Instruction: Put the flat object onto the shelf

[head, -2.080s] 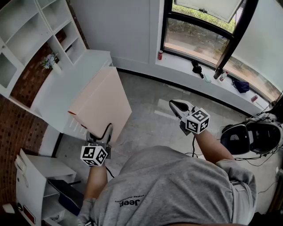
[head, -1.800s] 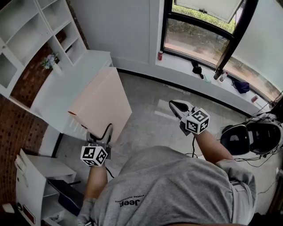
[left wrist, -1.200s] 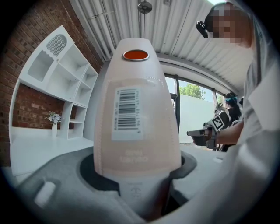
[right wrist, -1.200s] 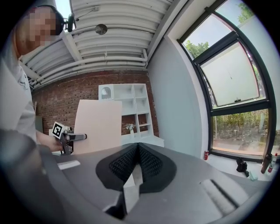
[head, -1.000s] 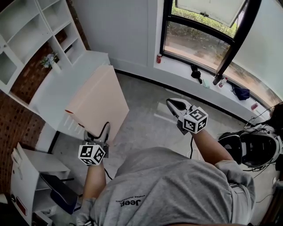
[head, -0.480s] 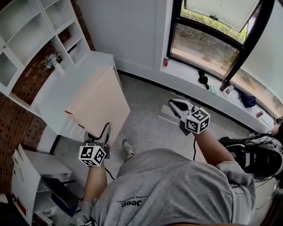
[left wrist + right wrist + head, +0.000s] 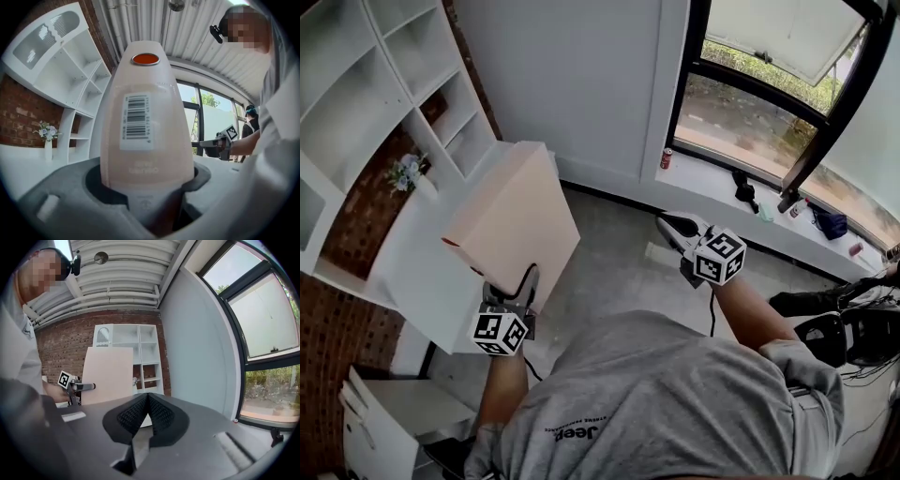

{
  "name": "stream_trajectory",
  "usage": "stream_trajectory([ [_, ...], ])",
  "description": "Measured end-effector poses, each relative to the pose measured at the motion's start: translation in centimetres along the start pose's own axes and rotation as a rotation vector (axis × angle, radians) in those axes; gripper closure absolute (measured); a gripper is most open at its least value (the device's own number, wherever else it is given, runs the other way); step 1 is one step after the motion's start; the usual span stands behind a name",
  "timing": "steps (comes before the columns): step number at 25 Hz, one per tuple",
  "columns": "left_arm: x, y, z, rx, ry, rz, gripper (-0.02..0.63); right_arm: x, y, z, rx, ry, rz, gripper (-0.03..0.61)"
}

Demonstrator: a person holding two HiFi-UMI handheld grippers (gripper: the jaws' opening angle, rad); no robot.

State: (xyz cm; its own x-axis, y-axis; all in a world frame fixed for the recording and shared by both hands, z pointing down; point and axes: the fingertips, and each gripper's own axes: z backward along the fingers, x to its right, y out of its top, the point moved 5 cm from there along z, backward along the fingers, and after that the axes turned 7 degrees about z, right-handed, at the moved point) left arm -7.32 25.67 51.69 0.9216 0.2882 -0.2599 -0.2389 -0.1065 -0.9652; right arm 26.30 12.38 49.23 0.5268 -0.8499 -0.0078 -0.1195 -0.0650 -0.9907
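While raised low at the person's left, clamps the bottom edge of the pale peach flat rectangular board [image 7: 516, 220] [image 7: 147, 117] between the partly spread jaws of the grey left claw [image 7: 517, 281] [image 7: 150, 197]. Holds that board upright in the air, leaning slightly away from the body, clear of the grey floor [image 7: 619, 258]. Shows, on the face turned toward the left gripper view, a white barcode label [image 7: 136, 123] at mid-height and an orange round sticker [image 7: 146, 59] near the top edge.

At the person's right, carries nothing in the dark right claw [image 7: 667, 223] [image 7: 145, 404]: ribbed pads pressed together, well apart from the board.

Farther off on the left, past the board: white worktop [image 7: 431, 272], with a small white vase of flowers [image 7: 414, 173] [image 7: 47, 140] near its back edge. Above and behind that, white open-compartment shelf unit [image 7: 366, 84] [image 7: 75, 70] [image 7: 140, 352] against a red brick wall [image 7: 323, 323]. Farthest, on the sill below the dark-framed window [image 7: 750, 112]: red can [image 7: 666, 158].
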Motion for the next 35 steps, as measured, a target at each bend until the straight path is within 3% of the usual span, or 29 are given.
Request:
stream_trajectory([
  [6,-8.6,3.0,-4.2,-0.004,-0.014,-0.013,0.321,1.8,1.3,-9.0,0.001,-0.022,-0.020,0.569],
  [12,-13.1,3.6,-8.5,-0.023,-0.003,0.019,0.322,5.8,1.2,-14.2,-0.019,-0.041,-0.038,0.569],
  [22,-15.3,3.9,-18.0,-0.014,0.040,0.009,0.322,15.5,1.2,-21.8,0.004,0.037,-0.035,0.569],
  [30,-15.3,5.2,-27.4,0.014,0.126,-0.004,0.322,25.5,2.2,-26.6,-0.001,0.136,-0.006,0.569],
  [35,-16.1,6.8,-32.3,0.027,0.138,-0.025,0.322,30.2,3.1,-29.0,0.011,0.141,-0.001,0.569],
])
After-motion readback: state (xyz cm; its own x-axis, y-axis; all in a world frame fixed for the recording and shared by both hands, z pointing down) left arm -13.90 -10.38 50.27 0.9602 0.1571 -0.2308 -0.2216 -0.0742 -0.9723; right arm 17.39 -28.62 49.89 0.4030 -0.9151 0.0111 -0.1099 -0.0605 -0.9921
